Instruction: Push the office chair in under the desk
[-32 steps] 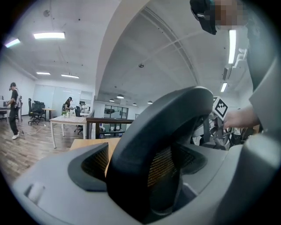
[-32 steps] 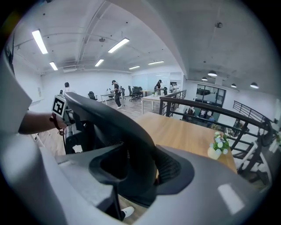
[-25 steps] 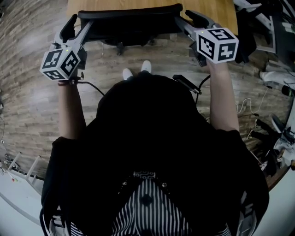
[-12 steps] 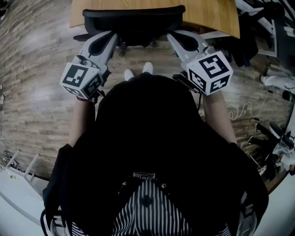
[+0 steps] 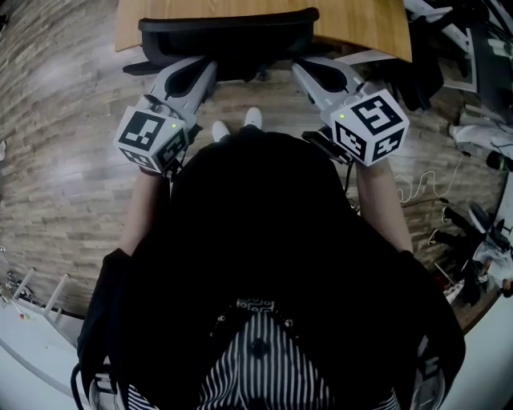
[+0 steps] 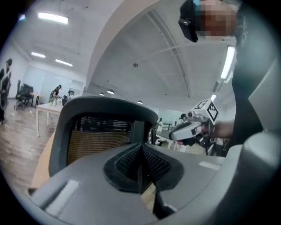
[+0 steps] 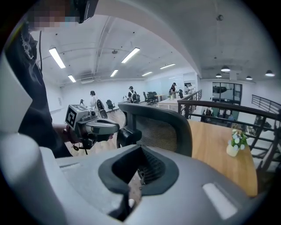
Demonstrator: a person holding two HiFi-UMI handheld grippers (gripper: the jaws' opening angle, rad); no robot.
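The black office chair stands at the top of the head view, its mesh backrest against the edge of the wooden desk. My left gripper hovers just short of the backrest's left end, shut and empty. On the other side, the right gripper is likewise shut with nothing in it, a little back from the backrest's right end. The left gripper view shows the closed jaws facing the backrest, apart from it. In the right gripper view the jaws point at the backrest and the desk.
A small flower pot stands on the desk. Cables and dark equipment lie on the wooden floor at the right. My shoes are just behind the chair. A railing and distant people are beyond the desk.
Both grippers have come off the backrest's ends, drawn back toward me and inward. Their jaws, open a second ago, are now closed.
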